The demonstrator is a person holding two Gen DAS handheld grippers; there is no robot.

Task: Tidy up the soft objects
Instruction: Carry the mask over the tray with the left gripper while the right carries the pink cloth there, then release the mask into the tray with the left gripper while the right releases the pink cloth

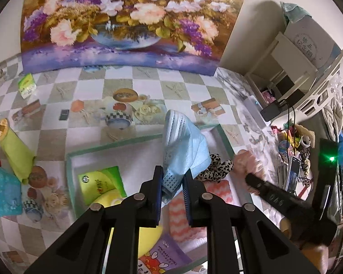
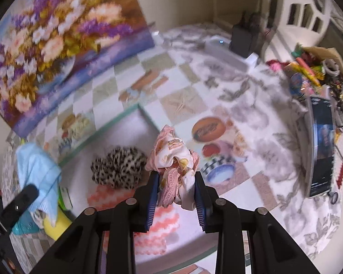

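Observation:
My left gripper (image 1: 173,178) is shut on a light blue cloth (image 1: 183,146) and holds it above the green-rimmed white tray (image 1: 116,145). My right gripper (image 2: 176,183) is shut on a pink patterned fabric bundle (image 2: 171,153) over the tray's right side (image 2: 148,116). In the tray lie a leopard-print scrunchie (image 2: 119,166), a pink-and-white zigzag cloth (image 2: 157,226), a green packet (image 1: 98,182), a yellow soft object (image 1: 146,235) and a purple wipes pack (image 1: 169,253). The blue cloth also shows in the right wrist view (image 2: 38,169).
A flower painting (image 1: 125,22) leans on the wall behind the checkered tablecloth. A yellow-green cloth roll (image 1: 16,155) and turquoise basket (image 1: 0,189) sit left of the tray. A phone (image 2: 322,146), clutter (image 2: 313,70) and a white shelf (image 1: 308,73) stand on the right.

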